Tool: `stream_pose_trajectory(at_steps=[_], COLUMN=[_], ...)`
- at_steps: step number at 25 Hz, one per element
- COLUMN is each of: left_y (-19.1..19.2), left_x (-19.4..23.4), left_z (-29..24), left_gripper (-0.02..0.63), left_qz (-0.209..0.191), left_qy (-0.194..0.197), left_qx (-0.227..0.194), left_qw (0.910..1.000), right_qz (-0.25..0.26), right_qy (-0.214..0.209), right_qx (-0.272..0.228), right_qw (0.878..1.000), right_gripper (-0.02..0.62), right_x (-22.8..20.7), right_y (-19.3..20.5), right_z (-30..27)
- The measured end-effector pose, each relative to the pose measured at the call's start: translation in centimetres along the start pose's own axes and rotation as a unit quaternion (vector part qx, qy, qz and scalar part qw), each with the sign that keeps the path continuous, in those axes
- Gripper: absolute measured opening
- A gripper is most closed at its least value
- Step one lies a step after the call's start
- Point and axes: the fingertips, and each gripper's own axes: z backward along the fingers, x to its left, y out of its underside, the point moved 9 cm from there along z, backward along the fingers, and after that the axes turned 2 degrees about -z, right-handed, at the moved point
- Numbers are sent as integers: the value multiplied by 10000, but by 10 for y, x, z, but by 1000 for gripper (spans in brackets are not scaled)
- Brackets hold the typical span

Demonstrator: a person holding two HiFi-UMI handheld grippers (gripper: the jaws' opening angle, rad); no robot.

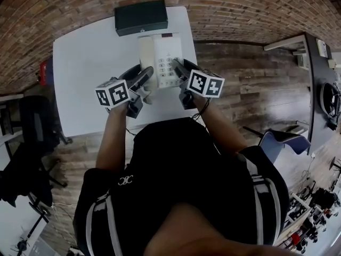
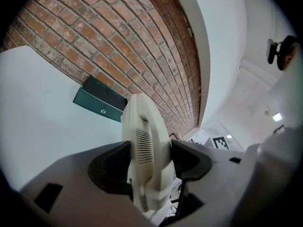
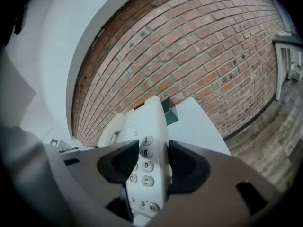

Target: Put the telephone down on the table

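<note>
The cream telephone [image 1: 162, 57] hangs near the right edge of the white table [image 1: 85, 79], the left gripper [image 1: 143, 83] fingers clenched on its handset side and the right gripper [image 1: 181, 73] fingers on its keypad side, so lowering and release apparently remain.

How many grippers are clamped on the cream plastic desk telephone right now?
2. The left gripper is shut on the handset side of the cream plastic desk telephone. The right gripper is shut on its keypad edge.
</note>
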Motion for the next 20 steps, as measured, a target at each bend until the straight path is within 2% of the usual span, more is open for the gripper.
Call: stream_pose_trajectory(at_steps=[6,20], left_y=[4,27], left_x=[10,52], left_z=[-36,-72], left_gripper=[268,268], left_qz=[76,518], left_qy=[134,-48], left_qx=[267,657], left_qw=[9995,9965], right_qz=[-215,-216], right_qy=[135,324], right_qx=[-9,453], right_qw=[9997,9982], right_gripper=[172,172], right_x=[-34,-74], right_y=[5,17], right_z=[-10,-46])
